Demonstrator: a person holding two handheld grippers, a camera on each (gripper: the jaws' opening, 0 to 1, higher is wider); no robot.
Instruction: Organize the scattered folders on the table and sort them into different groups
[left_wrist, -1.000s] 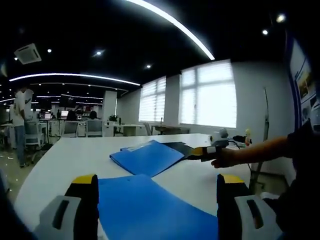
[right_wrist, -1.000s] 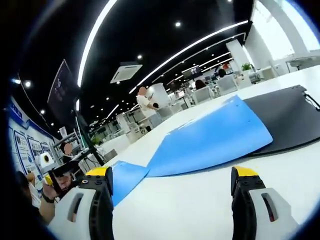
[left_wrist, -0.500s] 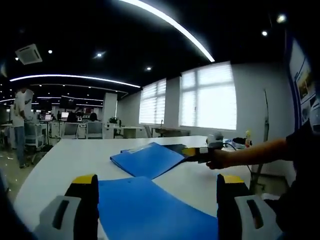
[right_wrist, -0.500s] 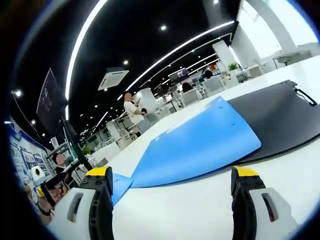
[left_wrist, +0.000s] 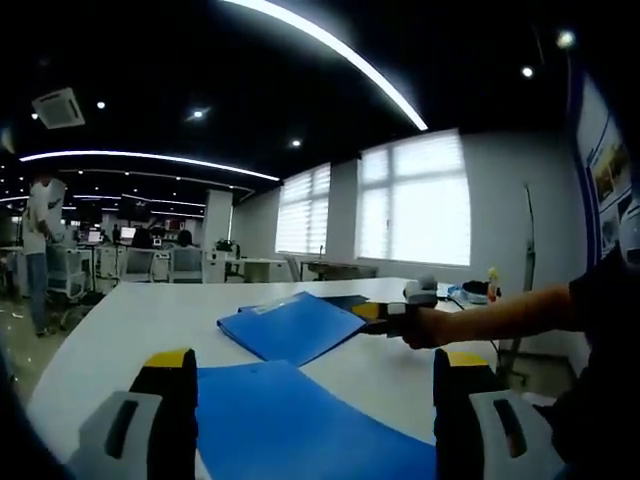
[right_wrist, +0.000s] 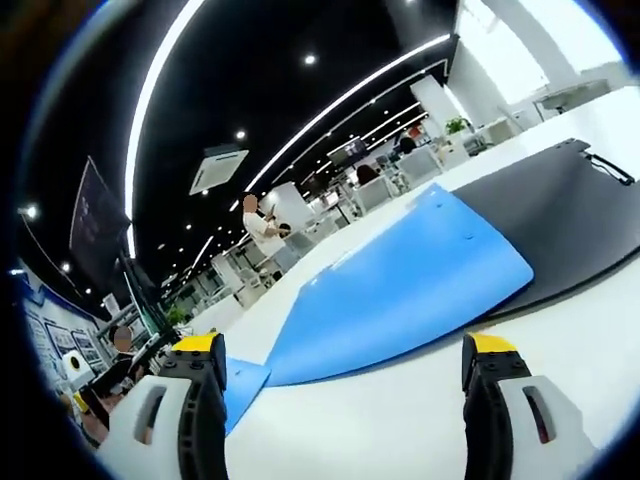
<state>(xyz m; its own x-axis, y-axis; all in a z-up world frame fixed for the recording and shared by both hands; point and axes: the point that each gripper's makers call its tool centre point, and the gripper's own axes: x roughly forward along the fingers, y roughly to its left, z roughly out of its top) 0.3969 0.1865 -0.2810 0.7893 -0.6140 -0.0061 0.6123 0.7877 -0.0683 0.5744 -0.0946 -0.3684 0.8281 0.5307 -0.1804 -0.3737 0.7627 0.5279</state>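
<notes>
A blue folder (left_wrist: 290, 425) lies on the white table (left_wrist: 130, 320) under my left gripper (left_wrist: 315, 360), whose jaws stand open on either side of it. Farther off, a second blue folder (left_wrist: 290, 326) rests partly on a black folder (left_wrist: 350, 299). My right gripper (left_wrist: 380, 312) reaches in from the right, held by a hand, right at that folder's near corner. In the right gripper view the right gripper (right_wrist: 345, 345) is open, low over the table. Ahead of it the blue folder (right_wrist: 400, 290) overlaps the black folder (right_wrist: 560, 210), and the other blue folder (right_wrist: 240, 385) shows at the lower left.
A person's forearm (left_wrist: 500, 312) stretches across the table's right side. Small objects (left_wrist: 490, 285) stand near the far right edge. Desks, chairs and a standing person (left_wrist: 40, 240) fill the office beyond the table; windows (left_wrist: 410, 210) line the back wall.
The right gripper has slid left along the table toward the far blue folder's corner. In its own view that folder and the black one look larger and nearer. The left gripper holds still.
</notes>
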